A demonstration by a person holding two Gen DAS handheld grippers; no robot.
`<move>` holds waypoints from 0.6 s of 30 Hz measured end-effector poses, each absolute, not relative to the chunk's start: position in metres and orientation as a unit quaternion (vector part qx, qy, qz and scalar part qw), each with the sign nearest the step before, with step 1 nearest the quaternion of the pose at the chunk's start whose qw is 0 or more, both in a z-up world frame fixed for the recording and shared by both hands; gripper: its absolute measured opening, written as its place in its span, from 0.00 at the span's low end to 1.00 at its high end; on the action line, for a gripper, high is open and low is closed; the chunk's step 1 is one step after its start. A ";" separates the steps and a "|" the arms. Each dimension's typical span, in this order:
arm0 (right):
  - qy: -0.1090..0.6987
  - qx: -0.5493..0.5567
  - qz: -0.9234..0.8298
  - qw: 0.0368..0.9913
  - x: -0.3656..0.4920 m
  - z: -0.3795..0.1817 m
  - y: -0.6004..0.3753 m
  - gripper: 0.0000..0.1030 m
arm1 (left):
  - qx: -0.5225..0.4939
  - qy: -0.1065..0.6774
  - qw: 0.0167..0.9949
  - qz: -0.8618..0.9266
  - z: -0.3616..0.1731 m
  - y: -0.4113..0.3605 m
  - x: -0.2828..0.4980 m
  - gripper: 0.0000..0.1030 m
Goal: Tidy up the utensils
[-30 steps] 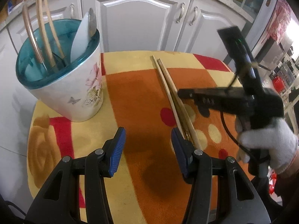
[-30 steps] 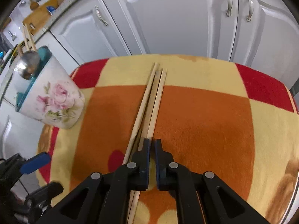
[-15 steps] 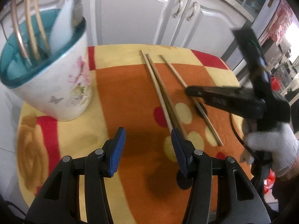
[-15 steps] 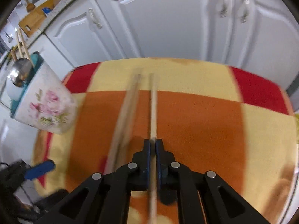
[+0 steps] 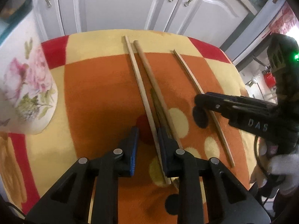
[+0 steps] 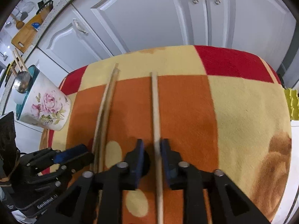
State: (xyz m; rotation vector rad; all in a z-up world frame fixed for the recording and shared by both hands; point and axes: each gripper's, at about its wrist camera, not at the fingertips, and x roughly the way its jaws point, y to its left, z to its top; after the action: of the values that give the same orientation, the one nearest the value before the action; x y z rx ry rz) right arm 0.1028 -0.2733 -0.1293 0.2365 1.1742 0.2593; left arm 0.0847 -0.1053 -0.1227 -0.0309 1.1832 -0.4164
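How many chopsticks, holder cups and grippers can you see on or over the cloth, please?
Chopsticks: 3 clear; a dark sliver beside one is unclear
Floral holder cup: 1
Grippers: 2, left gripper and right gripper
Total: 6

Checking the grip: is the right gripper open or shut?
Open: the right gripper shows a gap, the single chopstick lying between its jaws.

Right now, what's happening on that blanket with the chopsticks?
A person is sorting chopsticks with two handheld tools. The right tool is open around a single chopstick lying apart from the others. The left tool is open around one chopstick of the pair on the orange blanket. The floral utensil holder stands to the left, already holding utensils.
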 end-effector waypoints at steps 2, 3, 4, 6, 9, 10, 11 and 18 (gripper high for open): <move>0.547 0.095 0.121 0.823 0.105 -0.129 -0.265 0.27 | -0.019 0.556 0.809 -0.189 -0.122 -0.106 0.089 0.18; 0.544 0.087 0.120 0.826 0.106 -0.129 -0.262 0.26 | -0.023 0.558 0.809 -0.186 -0.122 -0.105 0.091 0.14; 0.541 0.089 0.119 0.828 0.107 -0.129 -0.262 0.14 | -0.028 0.558 0.808 -0.188 -0.123 -0.102 0.089 0.09; 0.543 0.091 0.117 0.827 0.106 -0.131 -0.266 0.06 | -0.035 0.556 0.806 -0.199 -0.121 -0.091 0.081 0.05; 0.548 0.107 0.127 0.819 0.095 -0.130 -0.275 0.05 | -0.036 0.561 0.800 -0.207 -0.118 -0.077 0.064 0.00; 0.550 0.107 0.130 0.818 0.089 -0.129 -0.277 0.05 | -0.034 0.565 0.797 -0.211 -0.119 -0.072 0.056 0.00; 0.554 0.106 0.136 0.815 0.082 -0.129 -0.278 0.05 | -0.030 0.569 0.793 -0.214 -0.120 -0.067 0.046 0.00; 0.586 0.096 0.168 0.786 0.037 -0.131 -0.273 0.05 | -0.011 0.575 0.787 -0.223 -0.119 -0.046 0.004 0.00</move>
State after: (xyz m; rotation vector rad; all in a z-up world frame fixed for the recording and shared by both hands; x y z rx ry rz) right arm 0.0367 -0.2728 -0.1308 0.2064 1.2643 0.3632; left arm 0.0044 -0.0456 -0.1189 -0.0231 1.2393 -0.4808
